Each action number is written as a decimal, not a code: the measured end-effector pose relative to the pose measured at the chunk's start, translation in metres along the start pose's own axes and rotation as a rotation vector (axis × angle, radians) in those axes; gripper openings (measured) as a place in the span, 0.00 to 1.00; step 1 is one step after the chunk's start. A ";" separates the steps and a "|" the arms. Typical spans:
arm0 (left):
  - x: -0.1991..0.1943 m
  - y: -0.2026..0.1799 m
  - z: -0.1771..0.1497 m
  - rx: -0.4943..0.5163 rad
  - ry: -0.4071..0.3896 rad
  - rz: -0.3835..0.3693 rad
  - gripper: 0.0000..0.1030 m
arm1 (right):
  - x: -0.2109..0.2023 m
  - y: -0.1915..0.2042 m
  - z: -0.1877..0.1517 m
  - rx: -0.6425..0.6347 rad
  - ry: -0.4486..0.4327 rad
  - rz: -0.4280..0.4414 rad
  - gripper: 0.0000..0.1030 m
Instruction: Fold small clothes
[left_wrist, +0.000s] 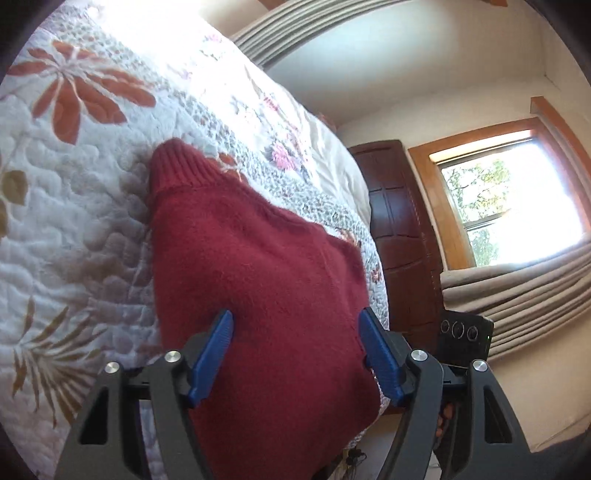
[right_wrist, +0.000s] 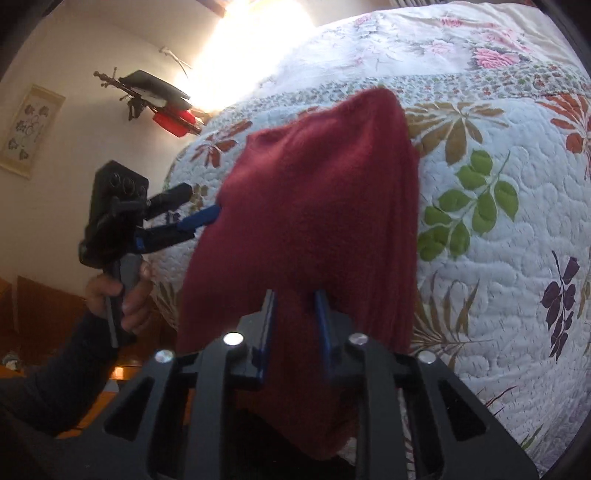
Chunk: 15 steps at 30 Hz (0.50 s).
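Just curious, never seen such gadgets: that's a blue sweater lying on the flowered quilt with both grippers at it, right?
Not quite: the sweater is dark red, not blue; only the gripper pads are blue. The left wrist view shows it clearly. It does lie on the flowered quilt, with both grippers at it.

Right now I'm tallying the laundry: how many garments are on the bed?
1: a dark red sweater lies on the floral quilt near the bed's edge, in front of both tongs. Anything beneath it or past the frame is hidden.
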<state>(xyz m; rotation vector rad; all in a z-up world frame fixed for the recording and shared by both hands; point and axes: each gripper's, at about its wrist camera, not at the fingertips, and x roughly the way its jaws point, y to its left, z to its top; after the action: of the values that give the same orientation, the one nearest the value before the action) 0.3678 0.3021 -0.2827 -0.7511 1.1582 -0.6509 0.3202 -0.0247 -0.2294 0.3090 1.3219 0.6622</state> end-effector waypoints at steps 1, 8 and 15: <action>0.010 0.000 0.002 0.012 0.025 0.015 0.67 | 0.004 -0.008 0.000 -0.002 -0.001 -0.054 0.00; -0.024 -0.040 -0.011 0.108 -0.020 0.051 0.66 | -0.038 0.004 -0.013 0.056 -0.100 -0.044 0.12; -0.023 -0.037 -0.078 0.192 0.078 0.058 0.64 | 0.004 0.027 -0.036 0.015 -0.015 -0.105 0.08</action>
<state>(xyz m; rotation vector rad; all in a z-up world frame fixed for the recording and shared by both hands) 0.2843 0.2840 -0.2578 -0.5316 1.1653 -0.7362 0.2787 -0.0071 -0.2264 0.2542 1.3203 0.5609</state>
